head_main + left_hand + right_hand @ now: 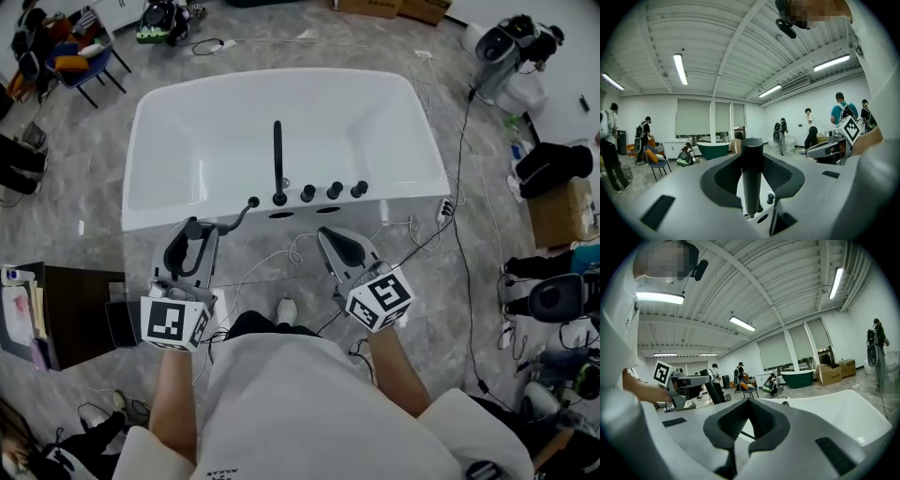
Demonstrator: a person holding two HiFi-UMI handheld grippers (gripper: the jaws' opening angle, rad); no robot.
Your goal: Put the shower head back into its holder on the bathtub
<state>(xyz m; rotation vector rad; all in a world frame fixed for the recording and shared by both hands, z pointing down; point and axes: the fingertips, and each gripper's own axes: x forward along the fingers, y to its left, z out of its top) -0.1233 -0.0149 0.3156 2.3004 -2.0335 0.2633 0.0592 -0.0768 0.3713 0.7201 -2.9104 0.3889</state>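
Seen from above your head, you stand at the near side of a white bathtub (206, 141), one hand-held gripper in each hand, both pointing at its rim. Your left hand-held gripper (201, 232) pinches the shower head (752, 173), a dark slim cylinder standing upright between the pads. Your right hand-held gripper (325, 234) is pressed together with nothing in it. From the left jaws a dark curved length, probably the hose (234, 221), runs to a round black fitting (253, 202) on the rim, just ahead and to the right of those jaws. That fitting is likely the holder, though its opening is too small to make out. The step in hand looks like carrying the shower head over to that fitting. To do it well, hold the cylinder upright and bring its narrow lower end directly above the fitting. Then lower it straight so the hose feeds down without kinking. Spread the jaws only once it sits firmly. A tall black spout (277, 155) stands just right of the fitting, so approach from the near side to avoid knocking it. The right hand-held gripper is best held off to the side. Counted: one bathtub, one shower head, one spout, three black knobs (334, 190) in a row to the spout's right, one round fitting, and two hand-held grippers.
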